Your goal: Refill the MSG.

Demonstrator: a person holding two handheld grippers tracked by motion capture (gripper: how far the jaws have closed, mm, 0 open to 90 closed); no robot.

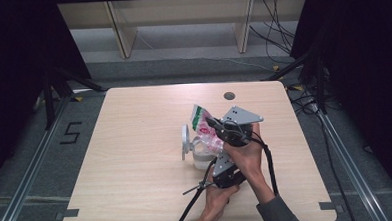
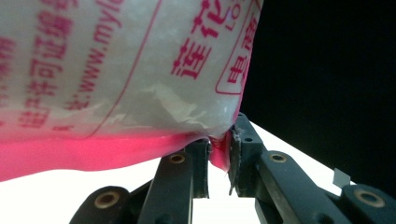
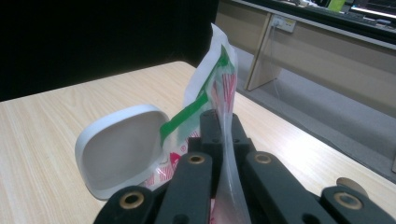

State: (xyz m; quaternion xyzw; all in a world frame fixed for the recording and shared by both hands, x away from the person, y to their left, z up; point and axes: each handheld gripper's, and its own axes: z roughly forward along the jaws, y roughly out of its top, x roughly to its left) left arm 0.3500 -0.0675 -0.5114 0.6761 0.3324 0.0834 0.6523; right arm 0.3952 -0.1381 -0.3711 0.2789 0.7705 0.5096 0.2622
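The fingers (image 3: 219, 135) of the right gripper (image 1: 215, 124) are squeezed tight on the plastic bag (image 1: 204, 126). In the right gripper view, the thin see-through edge of the bag runs up between the two black fingers, and the fingers press on it from both sides. The bag sticks up above them, with a green stripe and red marks on it.

The fingers (image 2: 243, 154) of the left gripper (image 1: 214, 165) also hold the bag. In the left gripper view they pinch the pink bottom corner of the bag, and the rest of the bag spreads out above them. It is white with red writing.

In the high view, the bag is up in the air, over the middle of the desk (image 1: 135, 143). The right gripper holds it near the top, and the left gripper holds it from below, closer to the person. The two hands are close together, one in front of the other.

Under the bag stands a white container (image 1: 201, 158) on the desk. Its white lid (image 1: 185, 138) is open and stands up on the left side. In the right gripper view, the lid is just beside the bag.
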